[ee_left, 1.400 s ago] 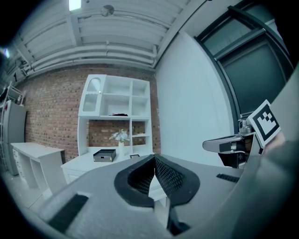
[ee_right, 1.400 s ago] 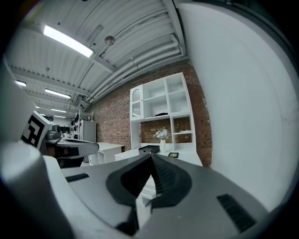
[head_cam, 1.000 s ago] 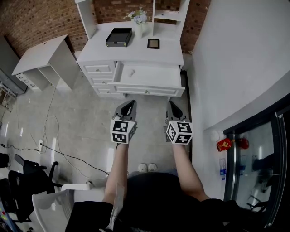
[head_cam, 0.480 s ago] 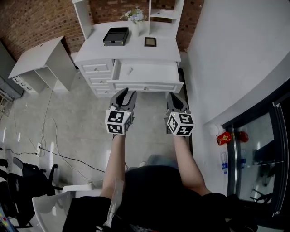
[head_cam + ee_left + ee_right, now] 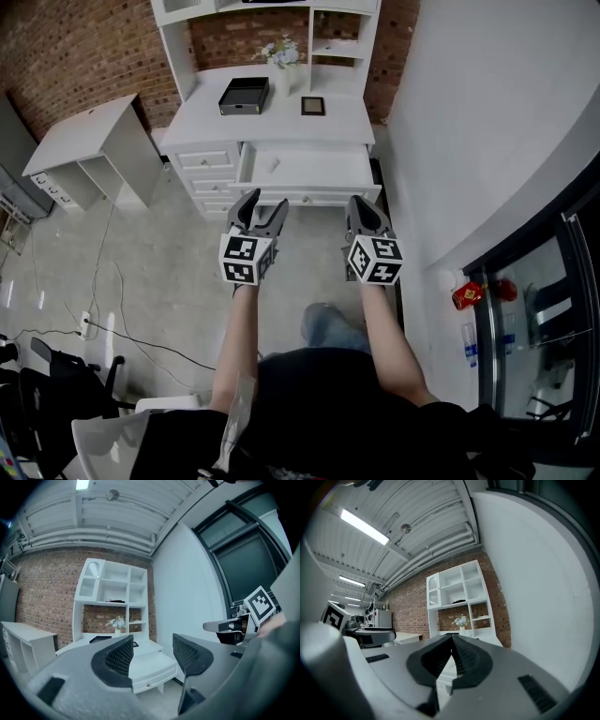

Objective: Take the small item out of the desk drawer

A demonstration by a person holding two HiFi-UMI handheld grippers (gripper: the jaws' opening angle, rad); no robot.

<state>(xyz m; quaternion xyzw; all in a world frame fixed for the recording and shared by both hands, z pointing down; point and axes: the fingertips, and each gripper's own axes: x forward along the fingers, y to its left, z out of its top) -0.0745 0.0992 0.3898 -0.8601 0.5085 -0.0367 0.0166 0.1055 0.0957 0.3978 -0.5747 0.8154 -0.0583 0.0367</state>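
The left gripper [image 5: 265,202] is opening, with nothing between its jaws. The right gripper [image 5: 362,204] is closed and empty. Both have come nearer the open drawer [image 5: 309,196], where the item [image 5: 275,165] lies at the left. A reach looks imminent.

tray [image 5: 244,95] on desk [image 5: 349,118], frame [image 5: 313,105] r of tray, drawer [image 5: 319,171] below desk front

You wear a dark short-slv top [image 5: 328,403] and blue jeans [image 5: 323,326]; forearms bare. Your L gripper [image 5: 263,202] & R gripper [image 5: 364,208] are grey moulded plastic w/ black grid-textured pads [image 5: 119,657]. Each carries a white cube w/ black square markers: L cube [image 5: 246,260], R cube [image 5: 375,260]. L jaws are opening, nothing btwn them.
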